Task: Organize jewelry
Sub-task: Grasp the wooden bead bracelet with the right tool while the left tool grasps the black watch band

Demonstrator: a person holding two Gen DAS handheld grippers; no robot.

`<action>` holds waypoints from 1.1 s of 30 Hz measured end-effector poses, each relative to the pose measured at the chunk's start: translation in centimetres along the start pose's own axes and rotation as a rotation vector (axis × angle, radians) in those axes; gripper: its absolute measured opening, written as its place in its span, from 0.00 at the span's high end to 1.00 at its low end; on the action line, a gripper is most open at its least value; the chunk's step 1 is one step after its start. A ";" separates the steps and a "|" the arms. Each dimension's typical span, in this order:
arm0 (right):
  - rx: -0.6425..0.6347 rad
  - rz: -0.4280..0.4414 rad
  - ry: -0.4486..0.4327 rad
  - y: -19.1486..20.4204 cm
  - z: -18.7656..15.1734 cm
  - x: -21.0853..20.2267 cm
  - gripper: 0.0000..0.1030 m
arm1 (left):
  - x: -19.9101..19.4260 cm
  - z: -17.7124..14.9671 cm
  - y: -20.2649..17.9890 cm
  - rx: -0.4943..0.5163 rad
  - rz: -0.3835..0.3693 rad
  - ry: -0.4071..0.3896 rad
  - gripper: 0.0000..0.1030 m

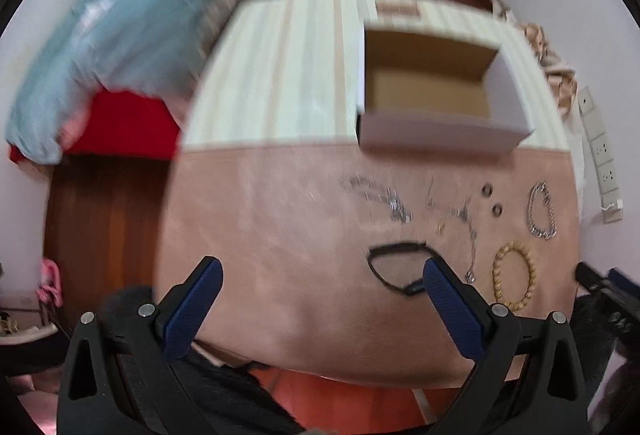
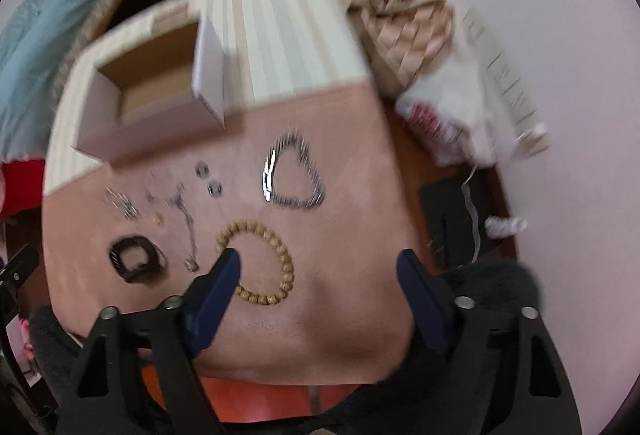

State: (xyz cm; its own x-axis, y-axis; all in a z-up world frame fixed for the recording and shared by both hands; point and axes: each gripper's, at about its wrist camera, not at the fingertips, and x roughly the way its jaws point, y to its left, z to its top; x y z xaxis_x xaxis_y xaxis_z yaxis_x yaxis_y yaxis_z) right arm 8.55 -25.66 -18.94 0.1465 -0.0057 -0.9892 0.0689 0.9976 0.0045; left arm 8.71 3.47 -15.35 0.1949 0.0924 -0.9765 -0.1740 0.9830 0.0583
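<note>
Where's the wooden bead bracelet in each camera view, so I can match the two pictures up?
Left wrist view: the wooden bead bracelet lies low on the right, just right of the right fingertip, on the pink mat.
Right wrist view: it lies low near the centre, its left side partly behind the left fingertip.
Shared landmark: the open cardboard box stands beyond the jewelry in both.

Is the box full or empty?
Empty. The box is open on top, and only its bare brown bottom shows inside; the jewelry lies outside.
</note>
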 end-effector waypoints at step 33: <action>-0.102 -0.005 0.057 2.8 -2.2 5.9 0.90 | 5.4 -4.8 -1.8 0.094 0.028 0.077 0.93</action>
State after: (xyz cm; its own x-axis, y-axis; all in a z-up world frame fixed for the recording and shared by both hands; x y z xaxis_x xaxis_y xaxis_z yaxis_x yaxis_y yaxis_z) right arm 7.42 -22.80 -25.11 0.0896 -0.0100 -0.9959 -0.0318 0.9994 -0.0129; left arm 5.48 1.47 -21.69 0.1162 0.1114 -0.9870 -0.0860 0.9911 0.1017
